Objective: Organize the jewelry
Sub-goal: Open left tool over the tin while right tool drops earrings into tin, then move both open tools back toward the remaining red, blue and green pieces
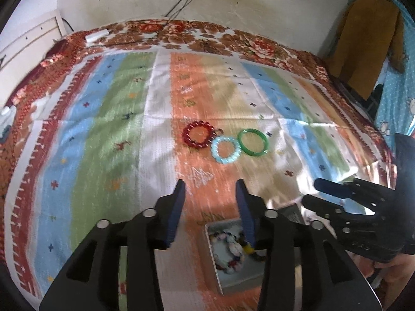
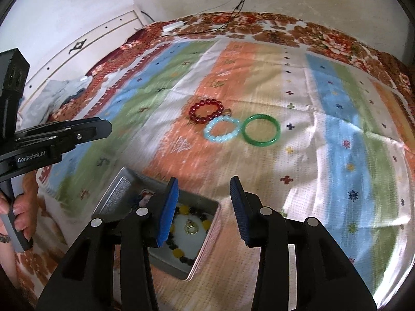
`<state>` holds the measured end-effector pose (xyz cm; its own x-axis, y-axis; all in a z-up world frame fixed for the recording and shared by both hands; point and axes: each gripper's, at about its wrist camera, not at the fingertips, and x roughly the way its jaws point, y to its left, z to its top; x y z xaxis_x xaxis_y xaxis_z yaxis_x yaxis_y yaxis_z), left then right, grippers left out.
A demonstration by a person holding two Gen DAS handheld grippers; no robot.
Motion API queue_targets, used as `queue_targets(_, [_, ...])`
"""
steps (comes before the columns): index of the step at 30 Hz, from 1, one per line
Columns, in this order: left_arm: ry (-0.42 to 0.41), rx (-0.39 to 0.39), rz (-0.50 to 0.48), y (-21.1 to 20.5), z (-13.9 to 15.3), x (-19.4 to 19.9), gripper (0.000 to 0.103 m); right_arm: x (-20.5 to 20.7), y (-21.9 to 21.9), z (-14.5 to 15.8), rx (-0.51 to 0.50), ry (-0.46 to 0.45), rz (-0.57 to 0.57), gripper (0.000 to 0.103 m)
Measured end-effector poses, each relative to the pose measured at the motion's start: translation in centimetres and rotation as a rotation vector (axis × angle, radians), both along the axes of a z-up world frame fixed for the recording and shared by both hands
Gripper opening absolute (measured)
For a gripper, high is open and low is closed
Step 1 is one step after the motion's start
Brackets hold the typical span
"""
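Right wrist view, right tongs [image 2: 205,184] wide apart, empty, above tin [image 2: 207,243]

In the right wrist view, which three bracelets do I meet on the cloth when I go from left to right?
red bead bracelet → light blue bead bracelet → green bangle

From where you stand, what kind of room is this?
Probably a bedroom at home: the bracelets and tin lie on a bed with a striped cloth over a floral cover, and clothes hang by the wall.
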<state>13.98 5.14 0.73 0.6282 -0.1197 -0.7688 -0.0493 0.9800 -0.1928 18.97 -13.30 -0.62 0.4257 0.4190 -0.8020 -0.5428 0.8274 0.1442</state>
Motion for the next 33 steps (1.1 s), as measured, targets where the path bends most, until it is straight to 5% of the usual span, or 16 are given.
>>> queue_targets(33, [0.083,0.126,0.045,1.0,-2.8,8.9,0.055,8.7,-1.8,-1.3,-0.035,-0.009,-0.2,0.055])
